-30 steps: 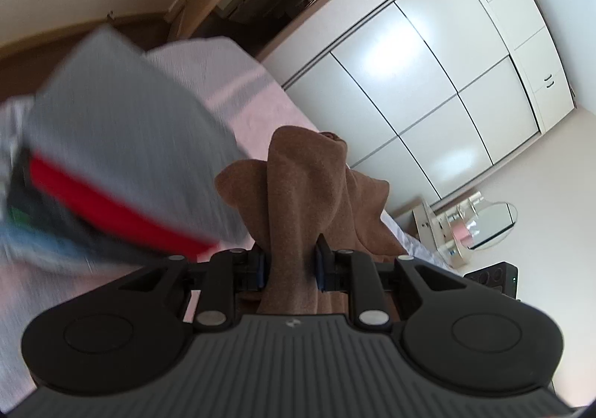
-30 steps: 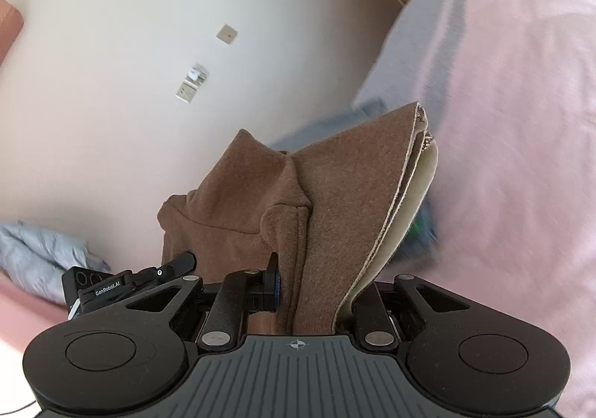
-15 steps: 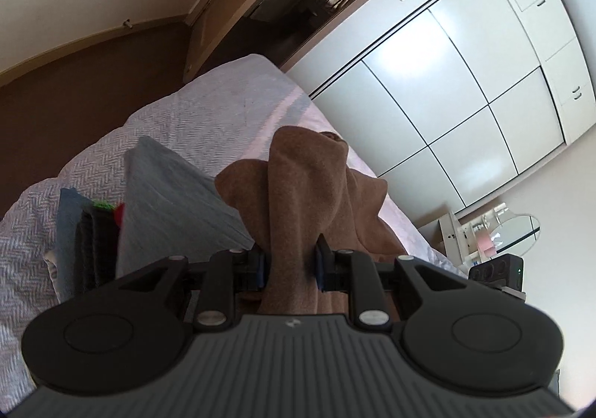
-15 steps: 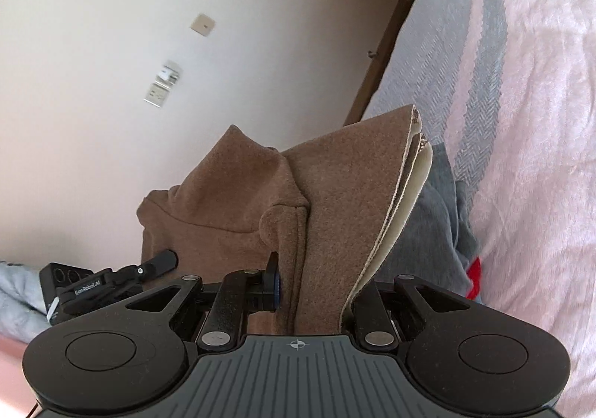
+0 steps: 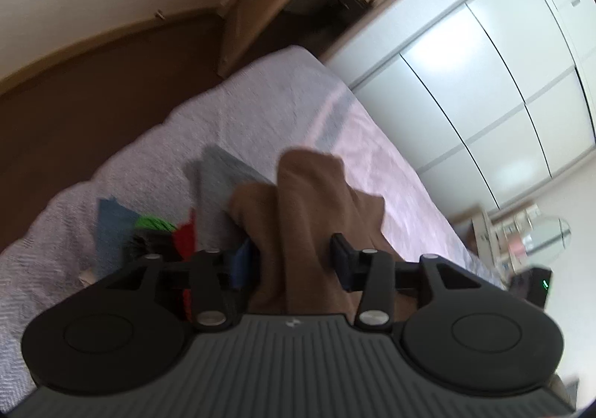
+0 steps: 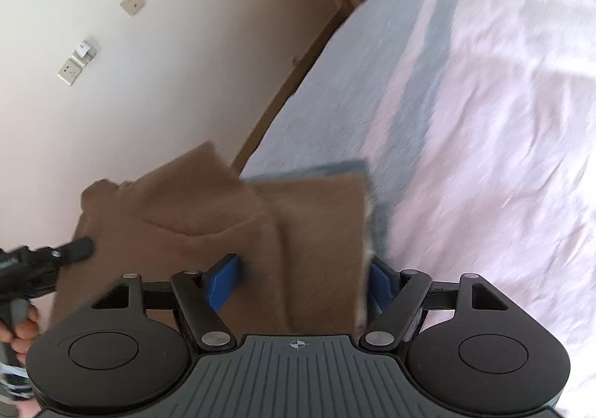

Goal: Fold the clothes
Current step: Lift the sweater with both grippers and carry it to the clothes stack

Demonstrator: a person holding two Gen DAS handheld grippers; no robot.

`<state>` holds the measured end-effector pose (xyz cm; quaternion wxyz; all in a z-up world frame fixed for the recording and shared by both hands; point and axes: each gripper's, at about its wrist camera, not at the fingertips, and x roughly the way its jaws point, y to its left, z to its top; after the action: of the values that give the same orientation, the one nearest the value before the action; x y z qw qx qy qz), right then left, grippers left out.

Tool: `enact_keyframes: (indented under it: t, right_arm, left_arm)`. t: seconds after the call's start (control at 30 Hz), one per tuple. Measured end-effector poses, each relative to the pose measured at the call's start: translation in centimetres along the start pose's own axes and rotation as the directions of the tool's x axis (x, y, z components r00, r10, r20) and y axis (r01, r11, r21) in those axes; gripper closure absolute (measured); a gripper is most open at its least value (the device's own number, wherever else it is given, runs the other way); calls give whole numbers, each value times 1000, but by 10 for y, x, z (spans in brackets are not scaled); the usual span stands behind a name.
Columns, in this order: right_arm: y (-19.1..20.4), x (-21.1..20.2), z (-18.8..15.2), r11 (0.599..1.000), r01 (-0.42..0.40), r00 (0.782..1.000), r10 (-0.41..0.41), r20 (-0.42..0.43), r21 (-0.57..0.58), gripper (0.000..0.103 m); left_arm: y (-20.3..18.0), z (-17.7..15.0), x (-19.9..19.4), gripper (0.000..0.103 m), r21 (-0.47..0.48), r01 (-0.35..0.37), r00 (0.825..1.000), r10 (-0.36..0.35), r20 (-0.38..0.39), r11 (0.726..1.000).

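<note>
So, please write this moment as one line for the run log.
step: placing on stack | left gripper: open | right gripper: open | brown garment: folded, between fingers | folded stack: on bed

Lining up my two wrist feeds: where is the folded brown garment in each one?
Left wrist: brown garment at centre, between the open left gripper fingers.
Right wrist: left of centre, between the open right gripper fingers.
Shared landmark: the grey folded cloth underneath.

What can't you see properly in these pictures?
- Left wrist view: the stack of folded clothes under the brown garment is blurred and partly hidden by the left gripper.
- Right wrist view: the brown garment covers nearly all the grey cloth. The hand is cut off by the edge.
</note>
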<state>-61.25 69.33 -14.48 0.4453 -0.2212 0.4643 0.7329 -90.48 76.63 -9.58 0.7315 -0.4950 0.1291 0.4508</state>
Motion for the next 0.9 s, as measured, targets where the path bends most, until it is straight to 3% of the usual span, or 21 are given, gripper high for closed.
enact_keyframes:
  t: [0.1,0.2,0.23,0.3,0.4,0.5,0.67,0.8,0.9]
  right_arm:
    - [1,-16,3,997,77,995,-75,69,-28,29]
    - [13,-33,5,992,101,982,-88,170,-73,30]
    - [19,-36,5,991,92,977,-72,199,-92,42]
    - [35,-33,3,988,77,975,-47,218,-131,58]
    - [62,-17,-4,980,69,975,-26,221,-189,58]
    - [81,10,-13,975,75,976,-29,216,-208,58]
    - [81,54,-15,985,100,974,-70,213,-137,58]
    - [73,62,-22,987,108,970,-80,228,-116,58]
    - [68,52,-26,990,105,967,-79,244,-97,58]
  left_arm:
    - [-6,8,-16,63,22,-113,990,110,88,993]
    - [-27,12,-32,67,66,-149,977,136,164,987]
    - [-37,11,-35,67,88,-144,976,126,178,986]
    - [-57,8,-32,67,139,-125,981,101,169,982]
    - [-81,-1,-16,67,198,-127,984,98,148,972]
    - [-89,-8,6,67,218,-195,973,161,165,956]
    - [-63,-22,39,65,198,-289,951,257,174,937]
    - [-26,-32,46,65,117,-241,958,217,189,963]
    - [-17,-36,44,64,117,-216,961,190,203,969]
